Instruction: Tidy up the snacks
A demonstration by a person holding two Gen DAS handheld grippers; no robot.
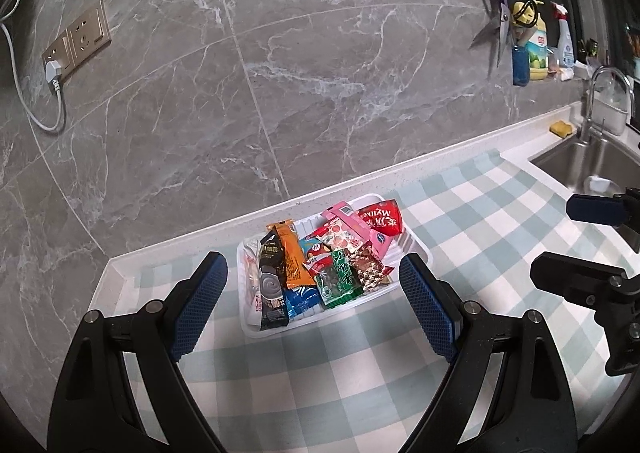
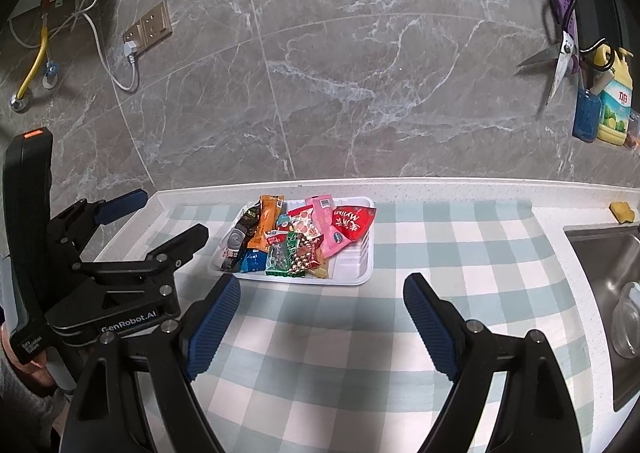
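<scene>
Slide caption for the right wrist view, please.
Open right hand-held gripper hovers before a white tray piled with snack packets on a checked cloth.

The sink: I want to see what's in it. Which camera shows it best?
The right wrist view: the sink shows its basin with a clear glass item inside. The left wrist view shows the sink farther off, with the faucet, partly hidden behind the right gripper.
</scene>
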